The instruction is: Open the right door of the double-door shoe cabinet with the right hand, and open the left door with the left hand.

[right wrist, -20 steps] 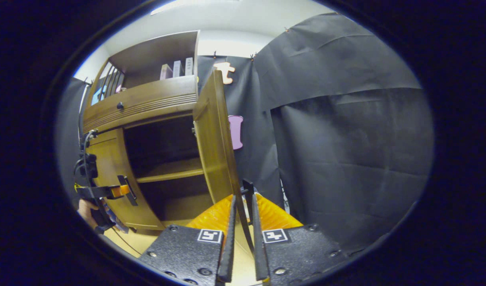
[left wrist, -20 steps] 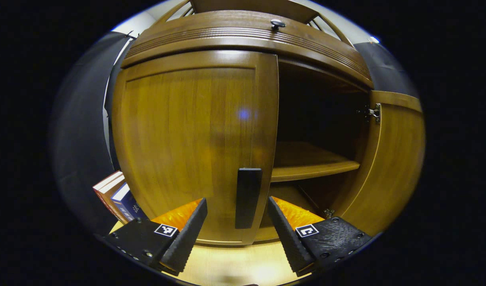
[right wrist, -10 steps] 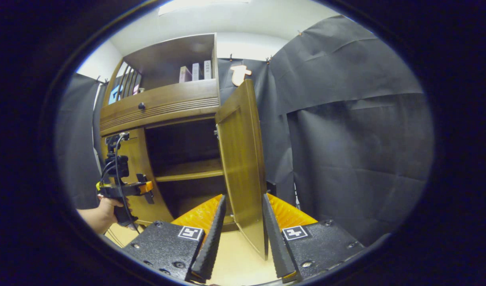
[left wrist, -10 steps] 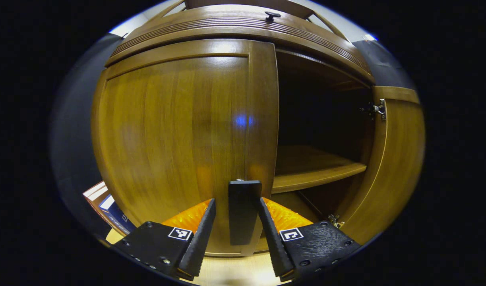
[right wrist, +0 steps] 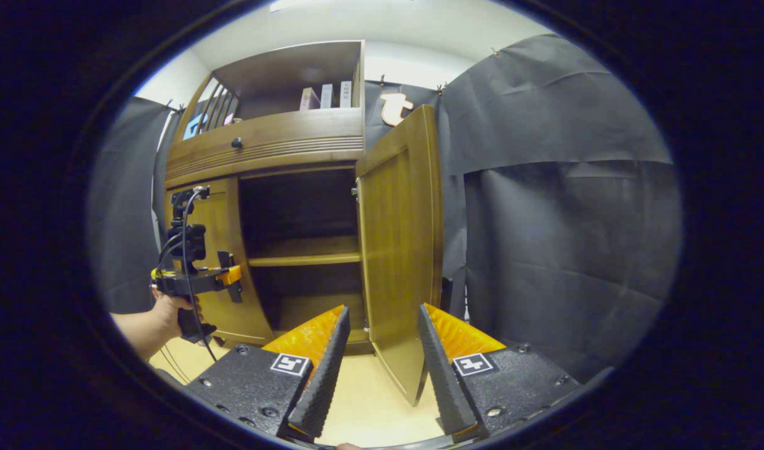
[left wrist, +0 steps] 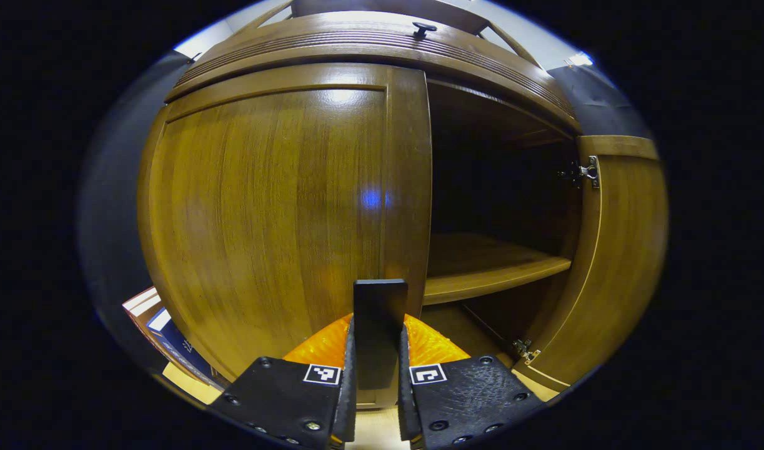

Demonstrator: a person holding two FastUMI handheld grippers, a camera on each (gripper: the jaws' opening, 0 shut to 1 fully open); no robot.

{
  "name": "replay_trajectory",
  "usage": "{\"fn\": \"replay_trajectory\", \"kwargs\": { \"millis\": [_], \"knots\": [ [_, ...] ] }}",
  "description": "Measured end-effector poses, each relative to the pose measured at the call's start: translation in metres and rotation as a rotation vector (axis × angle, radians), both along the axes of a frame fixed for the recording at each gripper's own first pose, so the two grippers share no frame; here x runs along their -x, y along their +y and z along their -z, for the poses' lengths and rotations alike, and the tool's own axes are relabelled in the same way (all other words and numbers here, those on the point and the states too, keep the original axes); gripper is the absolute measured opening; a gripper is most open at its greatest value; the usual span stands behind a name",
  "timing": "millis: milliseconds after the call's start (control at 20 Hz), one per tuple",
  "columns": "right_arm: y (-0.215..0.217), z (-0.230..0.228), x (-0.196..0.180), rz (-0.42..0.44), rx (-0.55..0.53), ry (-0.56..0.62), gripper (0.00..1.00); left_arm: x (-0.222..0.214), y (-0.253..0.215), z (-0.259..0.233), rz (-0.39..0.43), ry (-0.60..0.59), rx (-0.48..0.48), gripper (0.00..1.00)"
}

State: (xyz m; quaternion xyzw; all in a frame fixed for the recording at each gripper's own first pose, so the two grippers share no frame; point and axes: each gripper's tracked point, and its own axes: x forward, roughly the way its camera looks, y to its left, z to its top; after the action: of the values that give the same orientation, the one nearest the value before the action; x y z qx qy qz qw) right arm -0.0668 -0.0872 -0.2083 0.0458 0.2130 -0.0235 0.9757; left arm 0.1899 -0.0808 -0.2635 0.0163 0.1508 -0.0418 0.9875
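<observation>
The double-door shoe cabinet (right wrist: 275,150) is being seen standing against the booth's black cloth wall, on a pale floor (right wrist: 369,406). Its right door (right wrist: 399,250) is standing swung wide open, edge-on toward the right gripper view, and the dark inside with a wooden shelf (right wrist: 303,250) is being exposed. The left door (left wrist: 282,212) is lying closed against the cabinet front in the left gripper view, with the open right door (left wrist: 613,262) being shown at the far right on its hinges.

A drawer front with a small knob (right wrist: 237,143) is being seen above the doors, and several books (right wrist: 325,97) are standing in the open compartment on top. More books (left wrist: 163,325) are leaning low beside the cabinet's left side.

The left tongs (left wrist: 375,375) are being held clamped on the dark vertical handle (left wrist: 379,312) at the left door's inner edge, both fingers pressing on it. In the right gripper view the left tongs (right wrist: 228,278) are also being shown at that door, gripped by a hand (right wrist: 169,309).

The right tongs (right wrist: 375,369) are being held wide apart, near the open right door's lower edge, nothing being gripped between them.
</observation>
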Motion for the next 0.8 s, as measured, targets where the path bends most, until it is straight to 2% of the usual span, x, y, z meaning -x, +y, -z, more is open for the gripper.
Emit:
{"fn": "replay_trajectory", "kwargs": {
  "millis": [600,650,700,750,800],
  "knots": [
    [0.026,0.014,-0.005,-0.083,0.015,0.020,0.70,0.030,0.003,-0.004,0.009,0.012,0.001,0.26],
    [0.029,0.015,-0.004,-0.092,0.017,0.020,0.70,0.034,0.004,-0.005,0.013,0.012,0.002,0.34],
    [0.032,0.015,-0.004,-0.101,0.014,0.020,0.70,0.039,0.005,-0.006,0.018,0.010,0.000,0.34],
    [0.035,0.015,-0.005,-0.105,0.013,0.020,0.70,0.043,0.006,-0.007,0.021,0.007,0.001,0.26],
    [0.036,0.014,-0.006,-0.106,0.011,0.015,0.70,0.048,0.007,-0.007,0.020,0.008,0.007,0.26]
  ]
}}
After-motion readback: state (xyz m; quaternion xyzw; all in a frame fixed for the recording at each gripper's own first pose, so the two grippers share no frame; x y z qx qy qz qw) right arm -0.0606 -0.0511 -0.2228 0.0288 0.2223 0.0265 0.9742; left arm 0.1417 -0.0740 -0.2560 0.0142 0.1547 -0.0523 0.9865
